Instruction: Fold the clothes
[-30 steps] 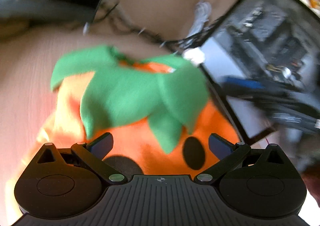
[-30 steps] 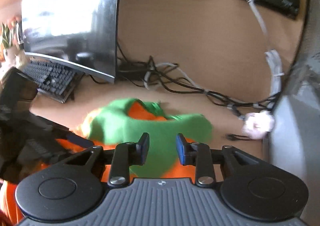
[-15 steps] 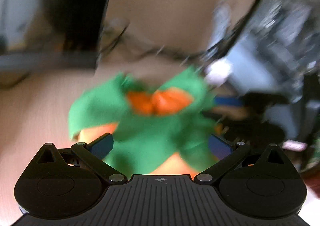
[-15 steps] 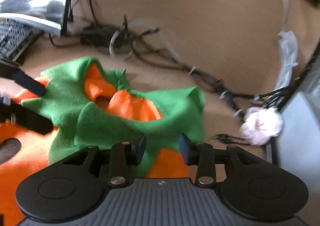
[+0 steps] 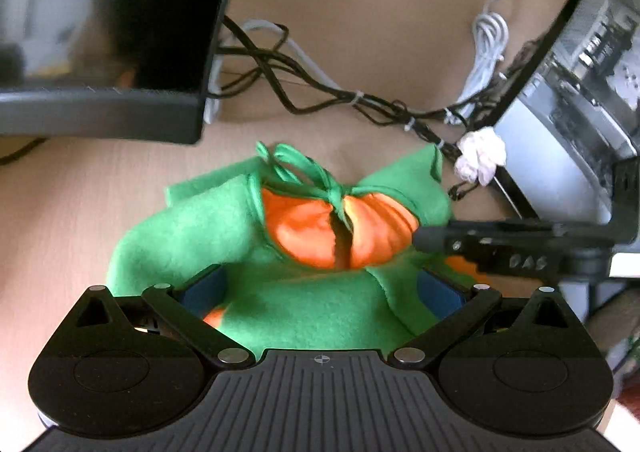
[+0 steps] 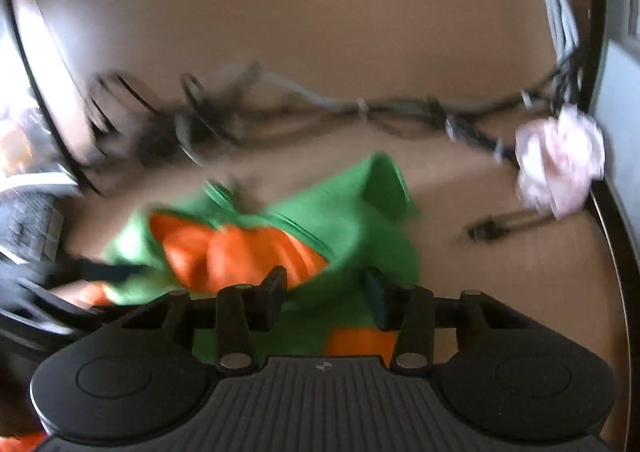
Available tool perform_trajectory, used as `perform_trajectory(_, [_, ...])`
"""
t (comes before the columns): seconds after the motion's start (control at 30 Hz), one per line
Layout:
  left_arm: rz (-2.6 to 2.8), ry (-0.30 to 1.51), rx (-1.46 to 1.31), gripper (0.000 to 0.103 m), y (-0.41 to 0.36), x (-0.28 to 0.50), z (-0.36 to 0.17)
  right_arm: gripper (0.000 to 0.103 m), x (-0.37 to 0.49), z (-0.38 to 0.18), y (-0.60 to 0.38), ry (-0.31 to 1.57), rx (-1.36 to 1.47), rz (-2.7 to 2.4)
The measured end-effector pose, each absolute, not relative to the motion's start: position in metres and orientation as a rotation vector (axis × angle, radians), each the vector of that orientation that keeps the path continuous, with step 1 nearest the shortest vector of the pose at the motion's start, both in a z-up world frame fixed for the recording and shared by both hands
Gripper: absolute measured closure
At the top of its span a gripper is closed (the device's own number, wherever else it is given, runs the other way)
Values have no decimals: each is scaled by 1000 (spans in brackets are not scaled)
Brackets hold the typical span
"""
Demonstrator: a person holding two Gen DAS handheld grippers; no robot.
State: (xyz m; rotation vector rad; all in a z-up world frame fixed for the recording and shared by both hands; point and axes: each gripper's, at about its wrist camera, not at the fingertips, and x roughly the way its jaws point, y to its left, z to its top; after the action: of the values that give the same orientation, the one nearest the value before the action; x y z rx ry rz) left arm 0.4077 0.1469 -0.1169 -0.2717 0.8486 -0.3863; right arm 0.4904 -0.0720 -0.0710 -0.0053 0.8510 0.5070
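An orange fleece garment with a green leaf collar [image 5: 320, 316] and a tied green ribbon [image 5: 316, 176] lies on the wooden desk [image 5: 80, 204]. My left gripper [image 5: 320, 286] is open wide just above the collar, with green fabric spanning the gap between its blue pads. My right gripper [image 6: 325, 284] hovers at the collar's right side. Its jaws are closing, green fabric [image 6: 344, 220] lies between them, and the pads do not press it. The right gripper's fingers [image 5: 480, 242] reach in from the right in the left wrist view.
A monitor [image 5: 100, 52] stands at the back left. A glass-sided computer case [image 5: 580, 92] stands at the right. Tangled cables [image 5: 320, 96] and a crumpled white wad [image 5: 480, 160] lie behind the garment against the wall.
Both grippers have come down and closer to the collar. The right view has rolled. The right jaws stand wider than a second ago. The collar now lies spread with its orange lining showing.
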Motion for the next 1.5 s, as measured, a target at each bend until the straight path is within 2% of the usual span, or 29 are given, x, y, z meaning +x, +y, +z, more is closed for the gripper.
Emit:
perform_trajectory(0.2, [-325, 808, -339, 0, 166, 371, -92, 61, 472, -44, -36, 636, -355, 560])
perform_trajectory(0.43, [-274, 867, -401, 0, 183, 339, -100, 55, 504, -63, -4, 667, -479, 629])
perform_trajectory(0.63, [-260, 879, -419, 0, 194, 322, -102, 54, 527, -64, 4, 795, -239, 804])
perform_trajectory(0.9, [-225, 873, -454, 0, 209, 311, -101, 53, 527, -81, 16, 850, -340, 812])
perform_trajectory(0.93, [-218, 878, -464, 0, 210, 311, -103, 54, 527, -81, 17, 849, -334, 814])
perform_trajectory(1.03, [-207, 888, -477, 0, 214, 309, -105, 82, 521, -78, 22, 827, -337, 821])
perform_trajectory(1.13, [-211, 870, -476, 0, 219, 306, -97, 84, 500, -67, 26, 769, -374, 817])
perform_trajectory(1.33, [-238, 799, -531, 0, 239, 304, -72, 85, 420, -7, -7, 631, -340, 836])
perform_trajectory(1.5, [-291, 746, -591, 0, 236, 316, -53, 84, 347, -10, -12, 625, -452, 853])
